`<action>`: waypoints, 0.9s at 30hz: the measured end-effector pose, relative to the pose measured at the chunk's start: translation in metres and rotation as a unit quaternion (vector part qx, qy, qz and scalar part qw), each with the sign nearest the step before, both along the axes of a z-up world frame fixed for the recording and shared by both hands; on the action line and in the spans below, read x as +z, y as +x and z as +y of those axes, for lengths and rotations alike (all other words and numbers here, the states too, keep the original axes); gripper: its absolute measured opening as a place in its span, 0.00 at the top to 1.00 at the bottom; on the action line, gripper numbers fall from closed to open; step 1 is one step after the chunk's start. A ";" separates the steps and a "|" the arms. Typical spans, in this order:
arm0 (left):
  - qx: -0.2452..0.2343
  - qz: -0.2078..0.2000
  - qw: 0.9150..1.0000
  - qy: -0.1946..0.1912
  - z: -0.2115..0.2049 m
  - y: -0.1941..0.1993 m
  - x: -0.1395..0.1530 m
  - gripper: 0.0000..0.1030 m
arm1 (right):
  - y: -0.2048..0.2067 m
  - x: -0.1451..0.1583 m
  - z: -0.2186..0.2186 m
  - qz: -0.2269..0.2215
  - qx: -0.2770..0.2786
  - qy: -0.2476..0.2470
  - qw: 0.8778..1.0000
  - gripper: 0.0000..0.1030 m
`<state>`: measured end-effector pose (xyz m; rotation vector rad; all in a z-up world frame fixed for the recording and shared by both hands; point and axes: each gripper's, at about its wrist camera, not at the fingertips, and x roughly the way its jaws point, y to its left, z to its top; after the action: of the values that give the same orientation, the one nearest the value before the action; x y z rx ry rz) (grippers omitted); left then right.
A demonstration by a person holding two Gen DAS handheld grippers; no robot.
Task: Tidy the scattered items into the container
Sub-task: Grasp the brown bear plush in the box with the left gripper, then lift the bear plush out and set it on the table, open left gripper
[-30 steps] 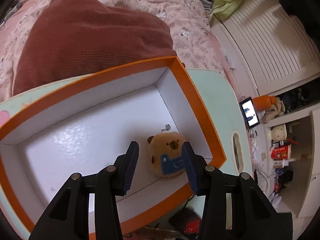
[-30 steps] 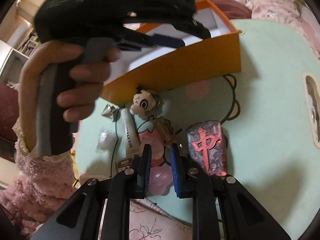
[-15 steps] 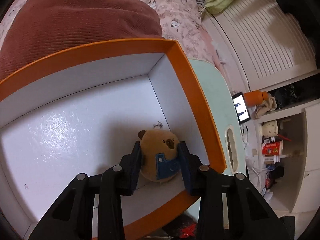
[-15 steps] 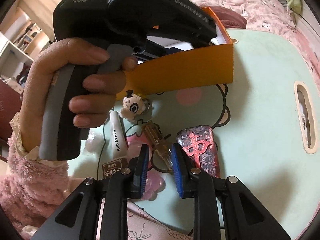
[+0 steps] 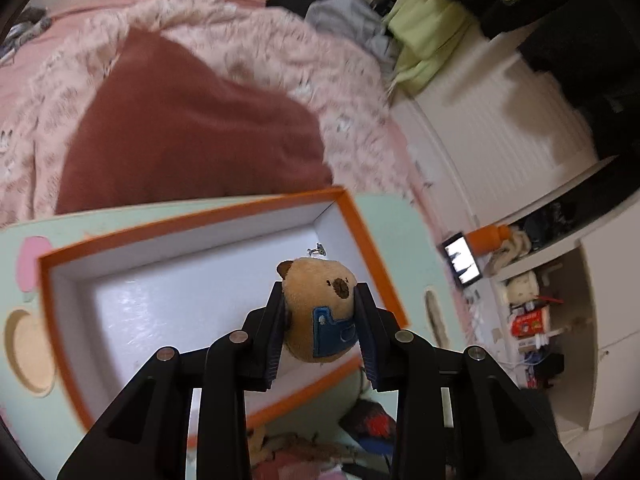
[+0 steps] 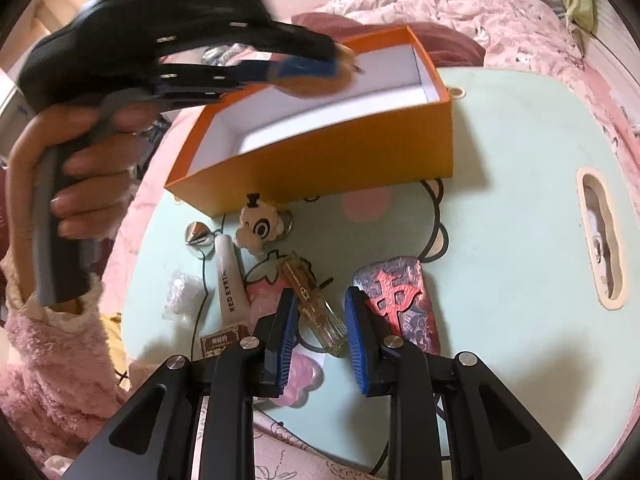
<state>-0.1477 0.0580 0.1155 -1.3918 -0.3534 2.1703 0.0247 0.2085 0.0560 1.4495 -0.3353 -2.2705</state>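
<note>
From the left wrist camera, the left gripper [image 5: 320, 330] is clamped on a small brown plush toy [image 5: 320, 312] with a blue bib, its blue pads pressing the toy's two sides, and the toy hangs in the air above the right end of the orange box [image 5: 362, 224]. The box has a white inside and sits on a pale green table [image 5: 394, 222]; a tiny metal ring [image 5: 317, 249] shows just above the toy's head against the box's far wall. Beyond the table lie a dark red cushion [image 5: 188, 128] and a pink patterned blanket [image 5: 320, 64], and a small lit screen [image 5: 462, 260] stands off to the right. From the right wrist camera, the right gripper [image 6: 322, 336] points down at the table with its jaws opening; a clear amber bottle [image 6: 316, 304] lies between the pads, which do not press on it. Just to its right lies a red and grey tile [image 6: 400, 300] marked with a red character, and to its left a white tube [image 6: 230, 280]. A panda charm [image 6: 260, 226] and a silver cone [image 6: 198, 234] lie close to the box's near wall, and a pink flower shape [image 6: 302, 374] sits under the gripper's left finger. At upper left a hand [image 6: 76, 184] in a fluffy pink sleeve [image 6: 52, 360] holds the other gripper, blurred, over the box.
</note>
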 end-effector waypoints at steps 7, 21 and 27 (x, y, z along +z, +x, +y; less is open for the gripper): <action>-0.017 0.019 1.000 0.014 -0.022 0.058 0.018 0.67 | 0.007 0.006 -0.012 0.028 -0.007 -0.028 0.999 0.59; -0.013 -0.016 1.000 0.021 -0.023 0.117 -0.042 0.67 | 0.010 0.024 0.013 0.104 -0.063 0.038 0.992 0.49; -0.011 0.001 1.000 -0.012 -0.011 0.114 -0.047 0.67 | 0.012 0.024 0.032 0.095 -0.088 0.020 0.991 0.49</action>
<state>-0.0333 0.0469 0.0680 -1.4006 -0.3100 2.1651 0.0368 0.2403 0.0797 1.2524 -0.3744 -2.5471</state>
